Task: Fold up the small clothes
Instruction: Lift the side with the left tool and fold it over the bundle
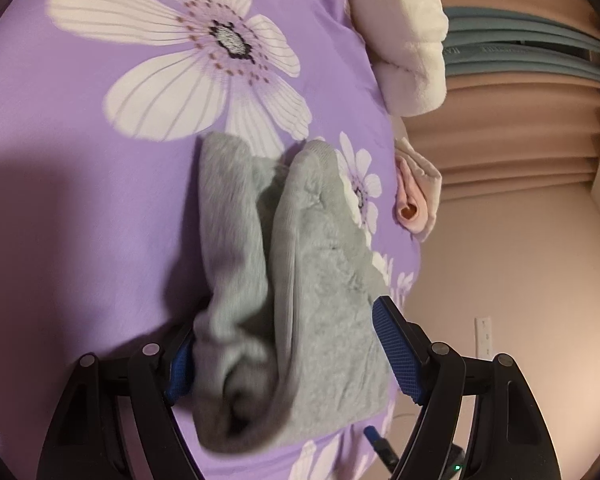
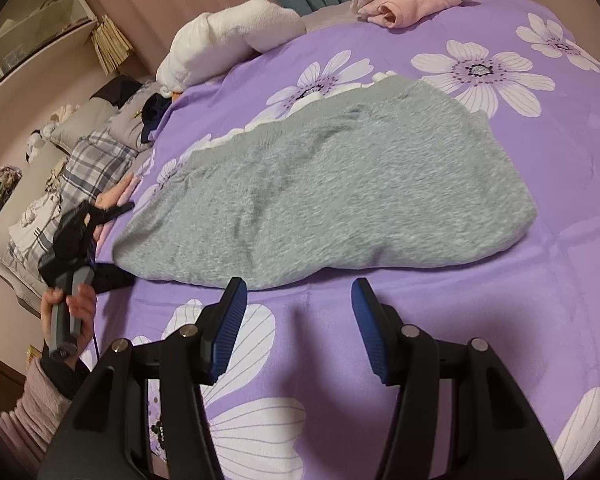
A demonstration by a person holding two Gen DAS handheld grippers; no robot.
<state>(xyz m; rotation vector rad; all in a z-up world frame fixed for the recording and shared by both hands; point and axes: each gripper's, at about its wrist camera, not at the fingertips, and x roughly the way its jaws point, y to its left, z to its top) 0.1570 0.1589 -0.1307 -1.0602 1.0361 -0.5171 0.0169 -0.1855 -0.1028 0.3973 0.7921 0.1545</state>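
Note:
A grey fleecy garment point(image 2: 340, 196) lies folded over on a purple flowered bedspread point(image 2: 500, 300). In the left wrist view the garment point(image 1: 300, 280) bulges up between the jaws of my left gripper point(image 1: 284, 344), which stand wide apart around its near end without pinching it. My right gripper point(image 2: 300, 300) is open and empty, just in front of the garment's near edge, not touching it. The left gripper point(image 2: 112, 216) also shows in the right wrist view, held by a hand at the garment's left end.
A folded pink garment point(image 2: 404, 4) and a white fluffy bundle point(image 2: 224, 40) lie at the far edge of the bed. Plaid pillows point(image 2: 88, 160) and other bedding lie to the left. A pleated curtain point(image 1: 520, 152) and wall stand beyond the bed.

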